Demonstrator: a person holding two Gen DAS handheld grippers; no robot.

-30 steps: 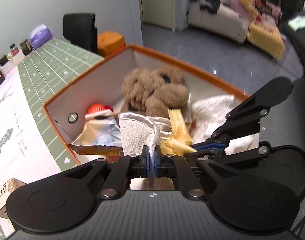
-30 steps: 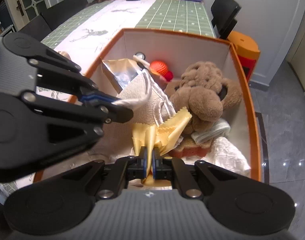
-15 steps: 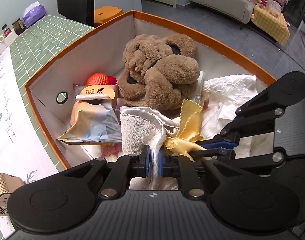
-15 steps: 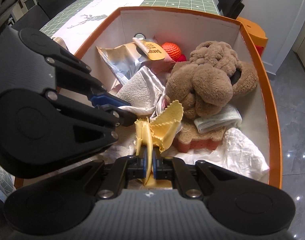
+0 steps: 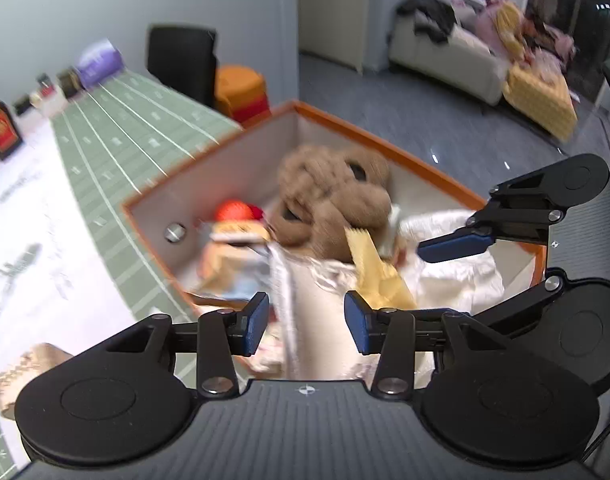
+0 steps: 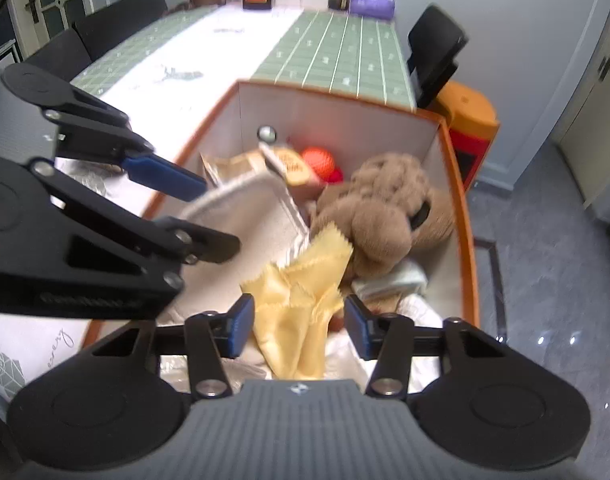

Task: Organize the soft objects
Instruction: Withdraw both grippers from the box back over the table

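We held both grippers over the orange-rimmed box (image 6: 463, 216). The left gripper (image 5: 307, 322), jaws just opened, had released the white towel (image 5: 305, 300) standing between them; the right gripper (image 6: 299, 326), likewise just parted, freed the yellow cloth (image 6: 301, 300), so both would settle beside the plush toy (image 6: 385, 208).

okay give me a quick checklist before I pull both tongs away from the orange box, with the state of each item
1. Left tongs open, pads off the white towel: ok, jaws have just been opening.
2. Right tongs open, pads off the yellow cloth: ok, just opening too.
3. Both cloths inside the orange box: ok.
4. Cloths settled: cannot tell, blurred.
5. Brown plush toy in box: ok.
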